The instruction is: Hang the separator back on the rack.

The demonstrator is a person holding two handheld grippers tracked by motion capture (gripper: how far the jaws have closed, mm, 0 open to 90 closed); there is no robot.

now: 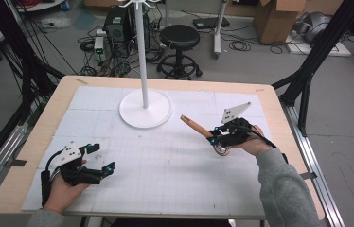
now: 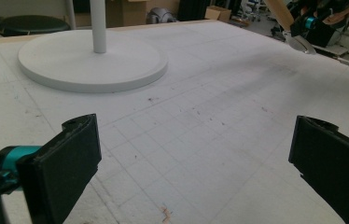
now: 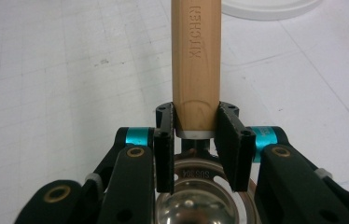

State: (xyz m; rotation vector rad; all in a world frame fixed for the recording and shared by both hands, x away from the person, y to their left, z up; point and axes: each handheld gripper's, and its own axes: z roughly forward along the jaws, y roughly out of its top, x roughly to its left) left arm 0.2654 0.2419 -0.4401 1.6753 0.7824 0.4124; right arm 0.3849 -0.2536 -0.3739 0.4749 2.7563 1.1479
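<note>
Ladle (image 3: 196,70) sits clamped in the right gripper (image 1: 222,137) at about 3 o'clock on the table (image 1: 269,101), wooden handle aimed toward the white stand (image 1: 145,108) at 12, probably for hanging there, while the left gripper (image 1: 100,161) waits wide open at 8.

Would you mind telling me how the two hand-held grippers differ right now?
The left gripper has its jaws spread wide and holds nothing; the right gripper is shut on a wooden-handled utensil. The left sits at the table's near left, the right farther back at the right. Both are black with teal accents.
</note>
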